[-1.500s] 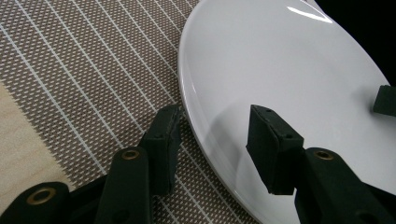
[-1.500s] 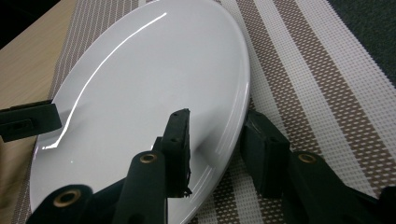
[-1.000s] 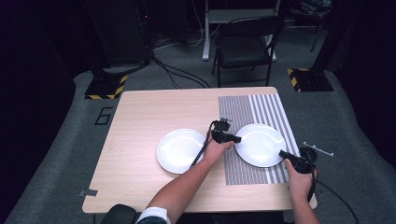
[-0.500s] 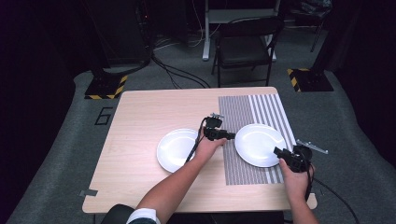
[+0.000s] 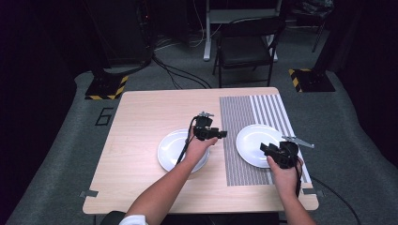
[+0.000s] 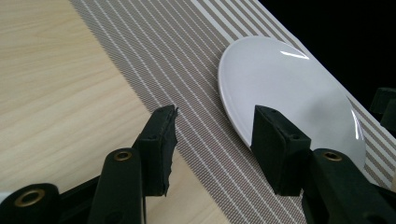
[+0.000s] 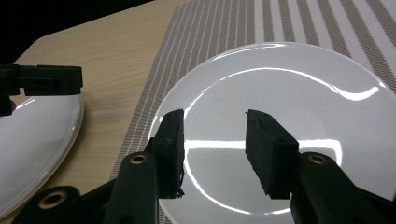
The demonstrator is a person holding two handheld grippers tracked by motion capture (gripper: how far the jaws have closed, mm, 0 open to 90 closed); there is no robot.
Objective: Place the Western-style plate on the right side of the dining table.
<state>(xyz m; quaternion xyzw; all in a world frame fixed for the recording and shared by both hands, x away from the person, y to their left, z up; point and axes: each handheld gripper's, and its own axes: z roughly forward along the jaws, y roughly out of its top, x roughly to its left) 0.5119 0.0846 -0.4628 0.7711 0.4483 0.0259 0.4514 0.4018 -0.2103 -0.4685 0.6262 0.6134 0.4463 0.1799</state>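
Note:
Two white plates sit on the wooden table [image 5: 141,122]. The left plate [image 5: 170,151] rests on bare wood. The right plate [image 5: 251,140] lies on a striped mat [image 5: 239,117]. My left gripper [image 5: 220,134] hovers at the left plate's right edge, pointing right, open and holding nothing. In the left gripper view its jaws [image 6: 215,126] stand apart over the mat, facing the right plate [image 6: 285,93]. My right gripper [image 5: 264,147] is open above the right plate's near side. In the right gripper view its gripper [image 7: 215,123] frames the plate [image 7: 289,116], with the left plate [image 7: 32,140] at the left.
The mat covers the table's right part up to its far edge. A black folding chair [image 5: 246,47] stands beyond the table, with cables and dark equipment on the grey floor. Bare wood lies at the table's left and far side.
Both hands have drifted left. The left gripper has pulled back from the right plate toward the left plate. The right gripper has moved in over the right plate. The plates have not moved.

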